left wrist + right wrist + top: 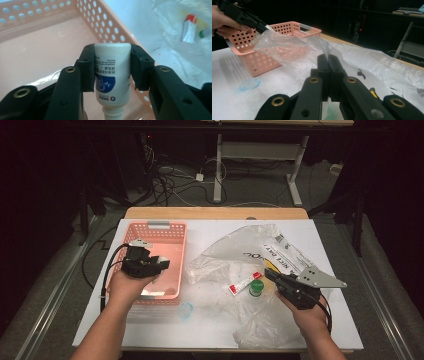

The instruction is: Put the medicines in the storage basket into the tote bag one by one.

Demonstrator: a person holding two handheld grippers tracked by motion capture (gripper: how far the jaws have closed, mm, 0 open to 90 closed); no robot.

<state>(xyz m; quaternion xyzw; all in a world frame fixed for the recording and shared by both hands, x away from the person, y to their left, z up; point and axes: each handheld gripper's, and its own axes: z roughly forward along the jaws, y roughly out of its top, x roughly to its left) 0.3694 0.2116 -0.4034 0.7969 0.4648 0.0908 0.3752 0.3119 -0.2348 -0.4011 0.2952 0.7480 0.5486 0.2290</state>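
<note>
A white bottle (112,72) with a blue label sits crosswise between the pads of my left gripper (112,53), which is shut on it. That gripper (161,265) hovers over the pink perforated basket (172,232), above its right half. My right gripper (328,58) is shut on a fold of the clear plastic bag (287,47), pinching the film and holding it up. Seen from above, the right gripper (271,274) is at the bag (235,250) on the table's right side. A red-and-white tube (245,284) and a green-capped item (256,288) lie inside the bag.
The basket (257,62) stands on the white table cover (210,325) at the left. A faint blue ring mark (186,310) is in front of it. Printed packaging (287,255) lies in the bag's far right part. Cables and desk legs are on the floor beyond the table.
</note>
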